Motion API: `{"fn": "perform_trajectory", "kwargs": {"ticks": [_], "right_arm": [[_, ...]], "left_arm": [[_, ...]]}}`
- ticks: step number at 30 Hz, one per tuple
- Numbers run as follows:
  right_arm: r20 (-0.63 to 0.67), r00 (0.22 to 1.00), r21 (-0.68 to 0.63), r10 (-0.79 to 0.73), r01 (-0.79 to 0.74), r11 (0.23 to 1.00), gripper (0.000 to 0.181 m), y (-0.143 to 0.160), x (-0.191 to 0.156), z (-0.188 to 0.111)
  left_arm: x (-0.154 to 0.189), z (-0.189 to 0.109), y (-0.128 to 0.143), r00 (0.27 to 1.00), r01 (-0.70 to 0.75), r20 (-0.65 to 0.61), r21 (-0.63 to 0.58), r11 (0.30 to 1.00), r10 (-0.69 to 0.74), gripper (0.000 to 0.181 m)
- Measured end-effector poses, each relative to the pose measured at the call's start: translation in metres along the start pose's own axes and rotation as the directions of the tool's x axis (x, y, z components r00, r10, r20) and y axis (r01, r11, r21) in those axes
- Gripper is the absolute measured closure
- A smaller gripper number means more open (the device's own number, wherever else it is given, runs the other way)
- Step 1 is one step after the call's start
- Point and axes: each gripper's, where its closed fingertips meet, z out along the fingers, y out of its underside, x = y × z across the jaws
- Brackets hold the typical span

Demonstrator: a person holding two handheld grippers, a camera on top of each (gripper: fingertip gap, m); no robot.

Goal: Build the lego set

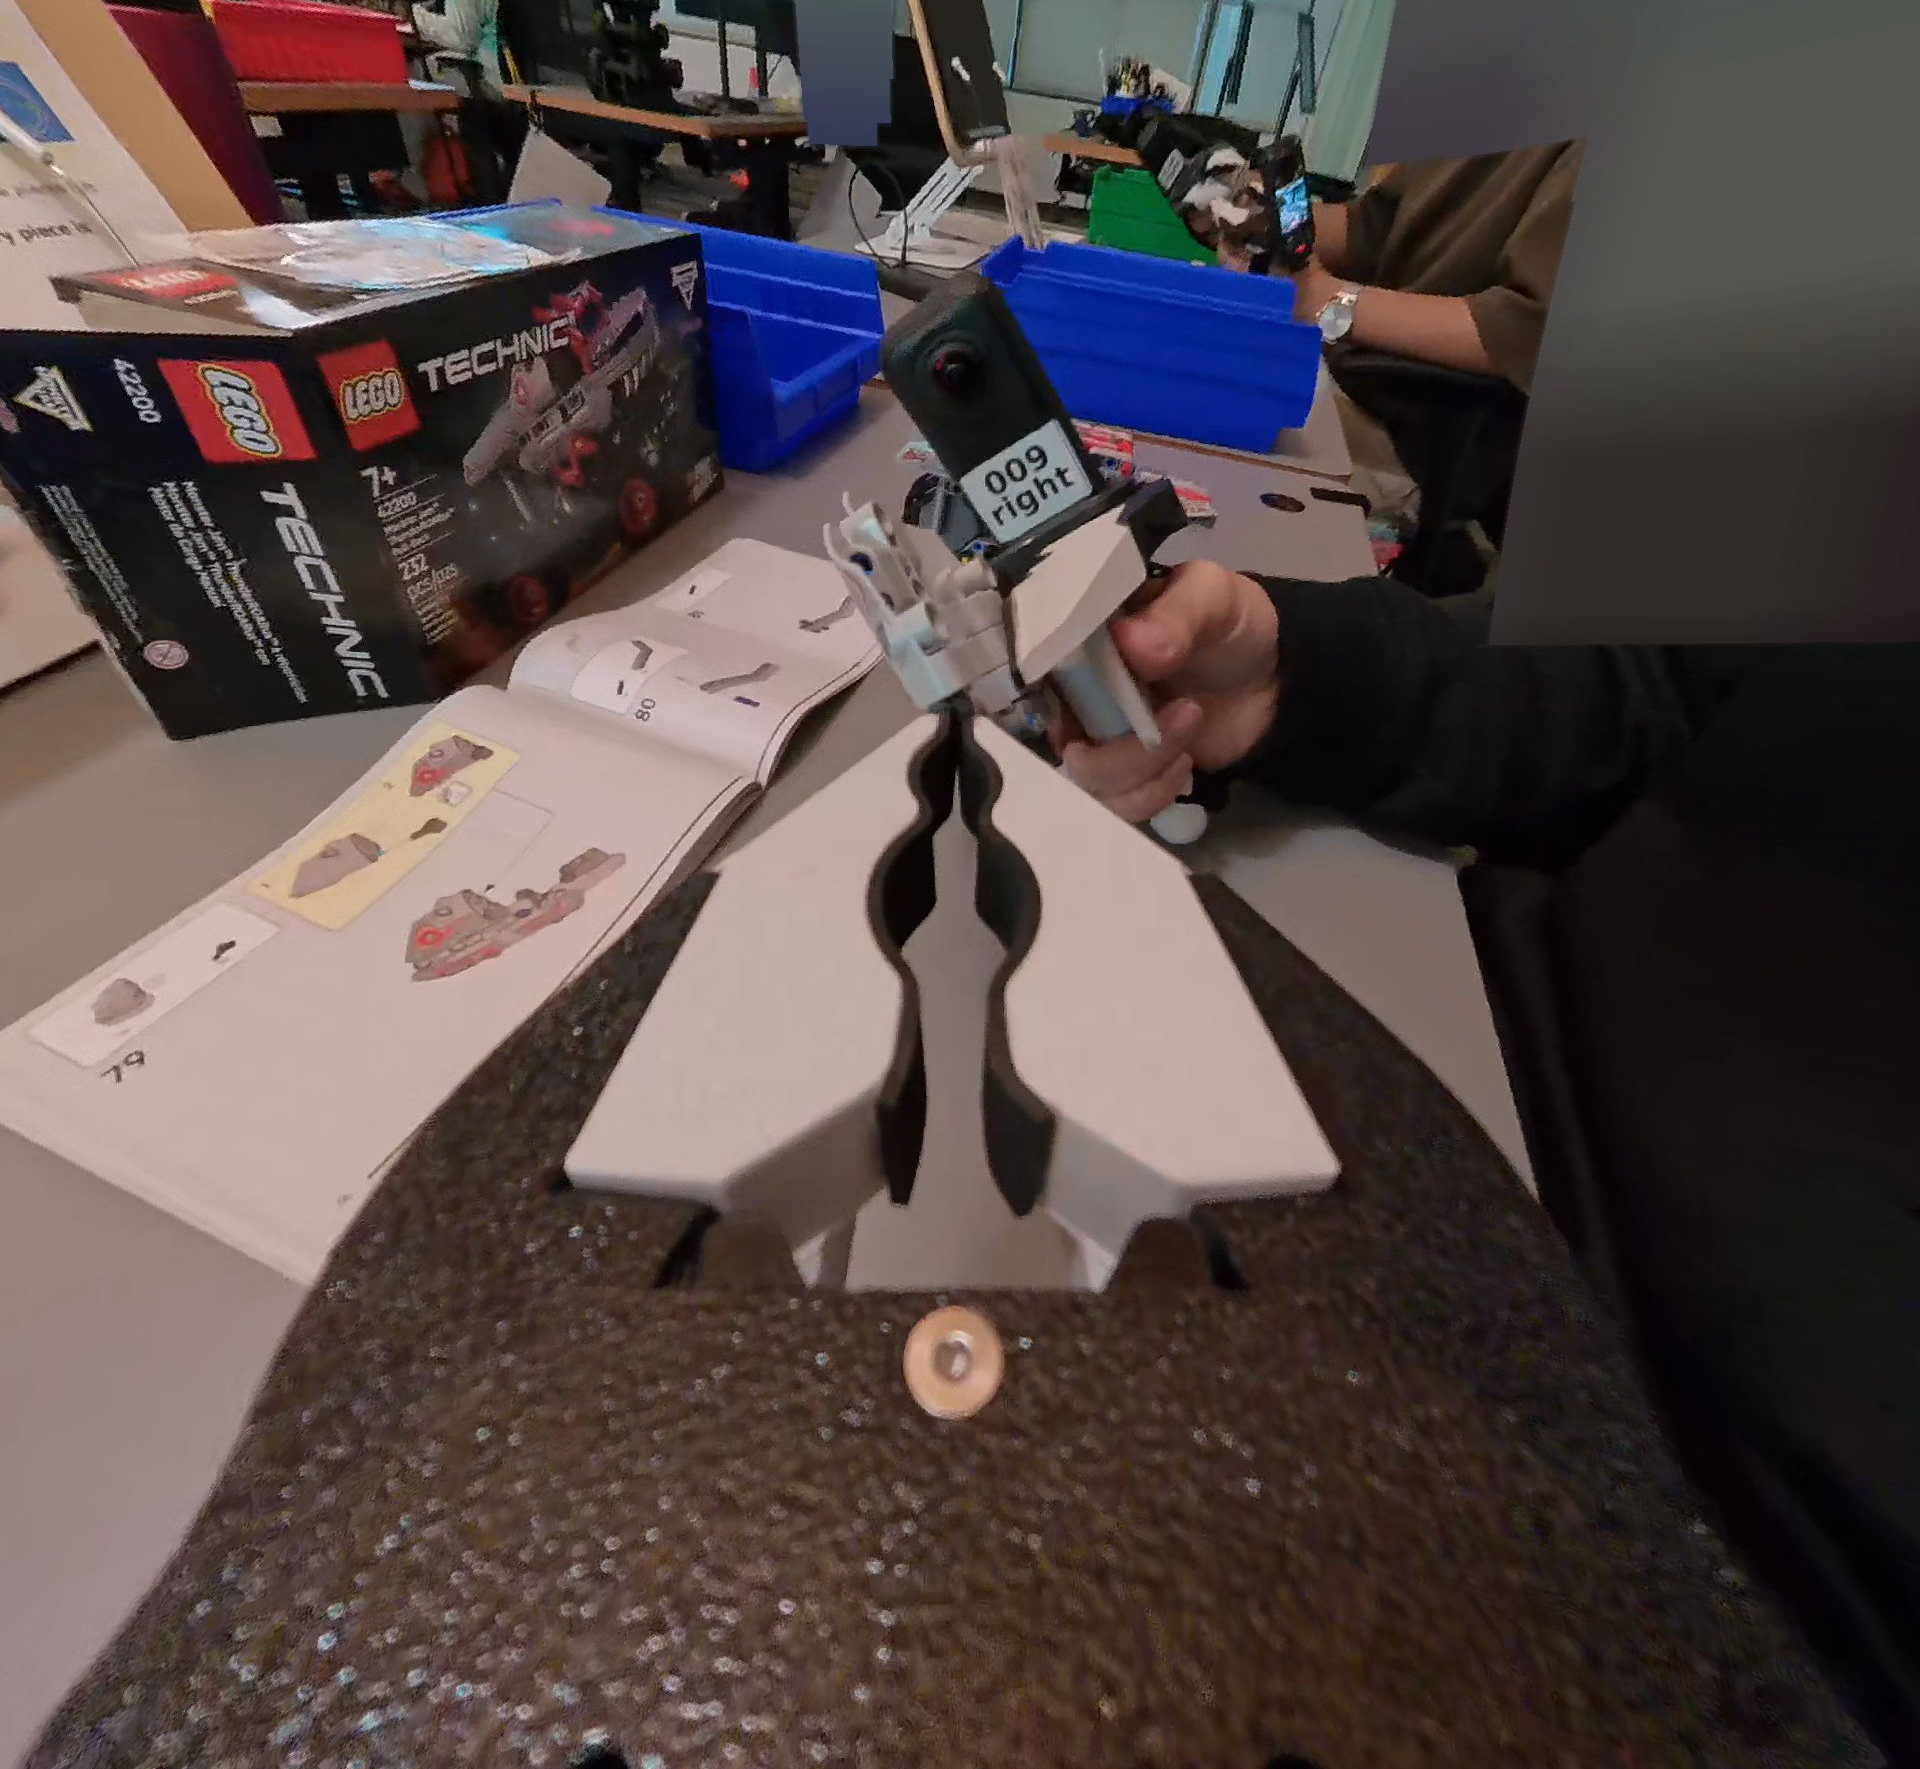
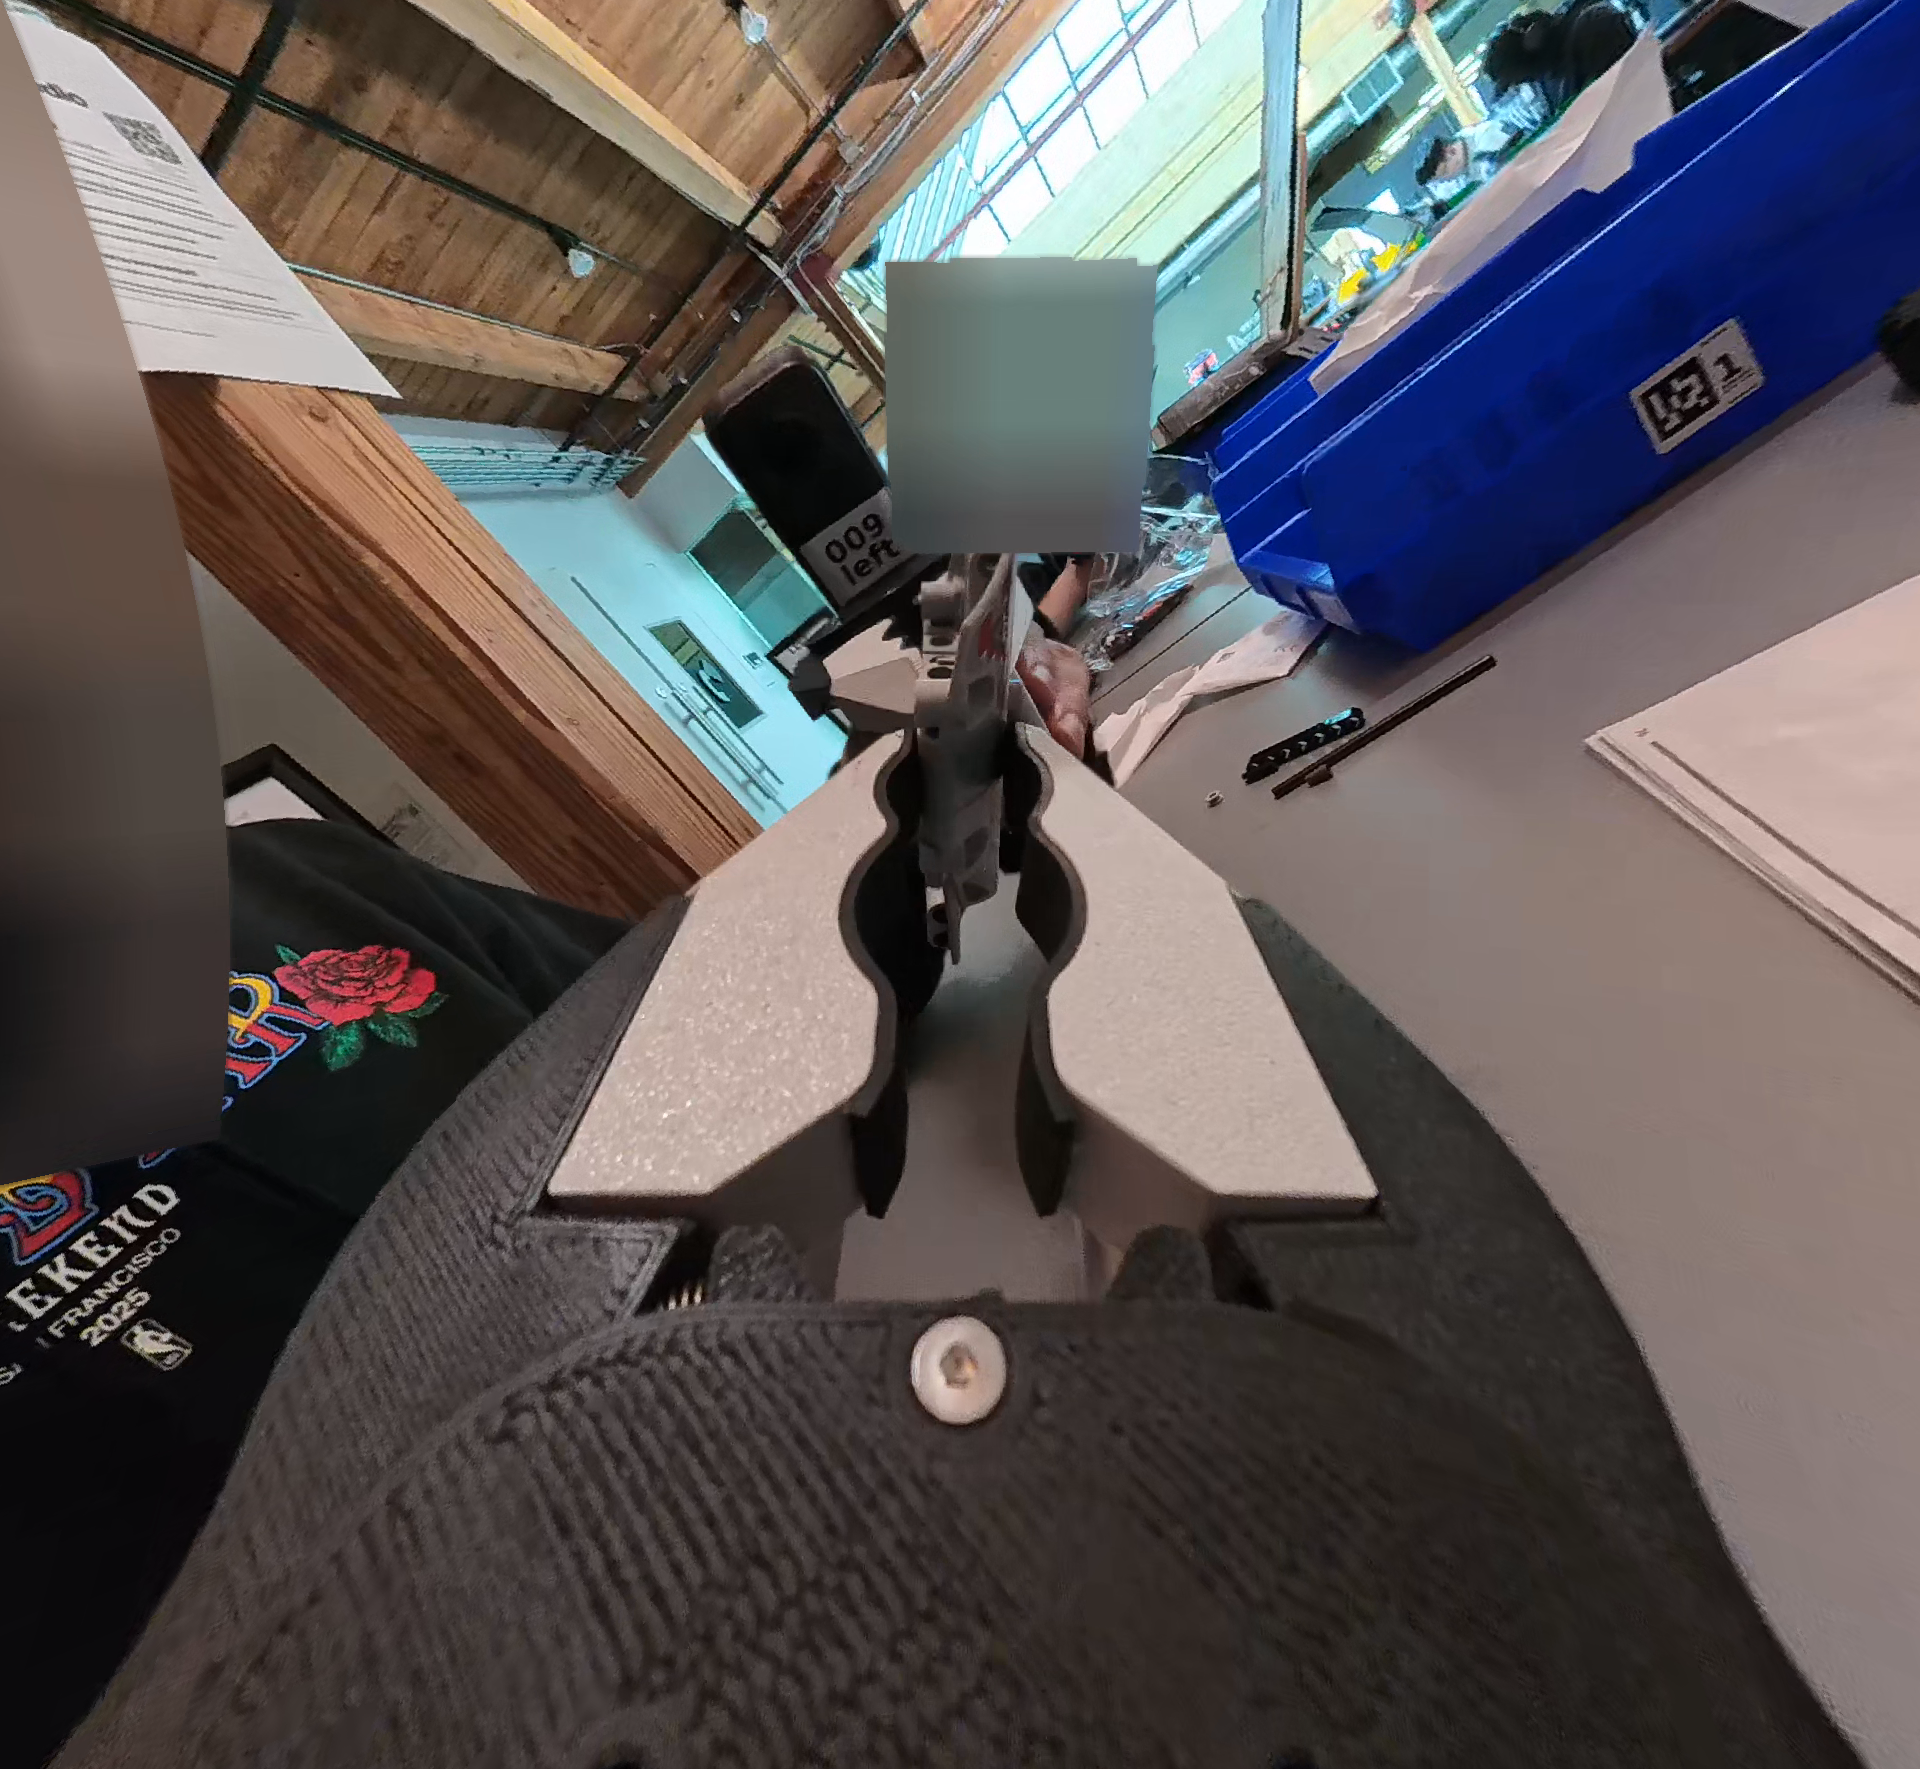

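The grey table point(image 1: 156, 846) is bare near its edge. The right gripper point(image 2: 961, 763) clamps the model point(image 2: 961, 815); the left gripper point(image 1: 956, 732) pinches its bottom.

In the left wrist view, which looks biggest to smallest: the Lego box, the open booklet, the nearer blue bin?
1. Lego box and open booklet: alike, and the booklet lies nearer the camera, so unranked.
2. Nearer blue bin, partly hidden behind the box.
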Motion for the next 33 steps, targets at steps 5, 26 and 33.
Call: {"fn": "perform_trajectory", "kwargs": {"ticks": [5,26,33], "right_arm": [[-0.008,1.000,-0.010,-0.006,0.006,1.000,0.167,0.000,0.001,-0.002],[-0.029,0.972,-0.238,-0.235,0.221,0.946,0.159,0.028,0.004,0.001],[-0.063,0.941,-0.232,-0.332,0.310,0.922,0.152,0.022,0.009,-0.004]], "left_arm": [[-0.001,0.003,0.001,1.000,0.031,-0.008,0.016,0.999,-0.030,0.181],[-0.003,-0.010,0.005,0.986,0.153,-0.063,-0.015,0.988,-0.154,0.181],[-0.009,-0.006,0.017,0.988,0.149,-0.028,-0.057,0.987,-0.151,0.181]]}}
